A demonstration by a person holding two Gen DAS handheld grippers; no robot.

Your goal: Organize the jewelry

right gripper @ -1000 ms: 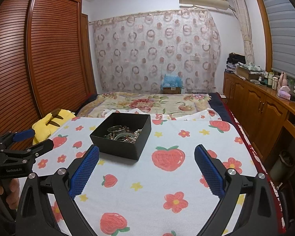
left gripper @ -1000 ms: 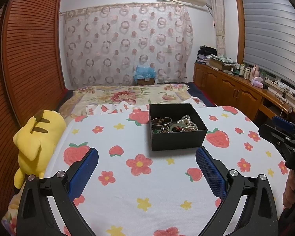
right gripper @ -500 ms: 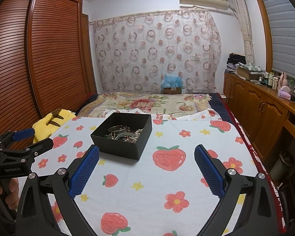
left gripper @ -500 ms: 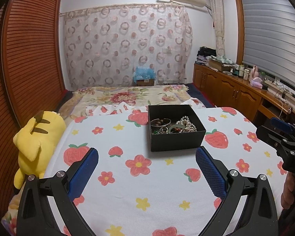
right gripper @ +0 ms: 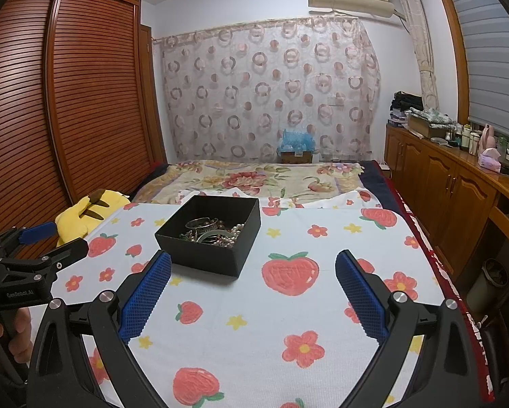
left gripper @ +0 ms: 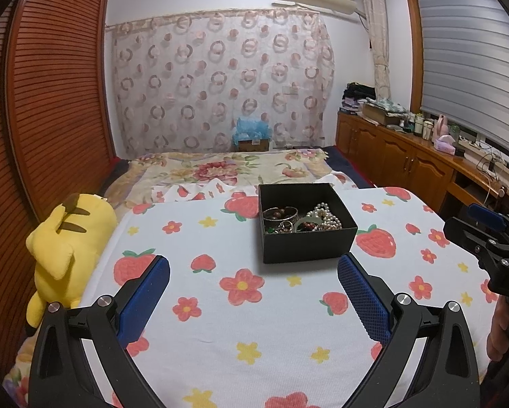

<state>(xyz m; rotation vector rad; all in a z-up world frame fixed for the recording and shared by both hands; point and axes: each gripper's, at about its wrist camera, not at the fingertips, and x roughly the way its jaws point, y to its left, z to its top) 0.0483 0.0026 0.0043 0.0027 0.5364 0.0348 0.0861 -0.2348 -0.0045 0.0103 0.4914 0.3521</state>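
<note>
A black open box (left gripper: 307, 241) sits on the strawberry-print cloth (left gripper: 220, 323). It holds a tangle of jewelry: a pearl strand (left gripper: 326, 216), a silver bangle (left gripper: 280, 212) and beads. The box also shows in the right wrist view (right gripper: 210, 253), with the jewelry (right gripper: 212, 233) inside. My left gripper (left gripper: 253, 265) is open and empty, just short of the box. My right gripper (right gripper: 253, 261) is open and empty, near the box's right front corner. Each gripper shows at the edge of the other's view (left gripper: 485, 238) (right gripper: 27, 255).
A yellow plush toy (left gripper: 67, 244) lies at the cloth's left edge. A floral bedspread (left gripper: 227, 170) lies beyond the box. A slatted wooden wardrobe (right gripper: 67, 102) stands on the left. A wooden cabinet (right gripper: 458, 197) with clutter runs along the right.
The box sits very slightly closer and more central in both views. Both grippers stay open and empty.
</note>
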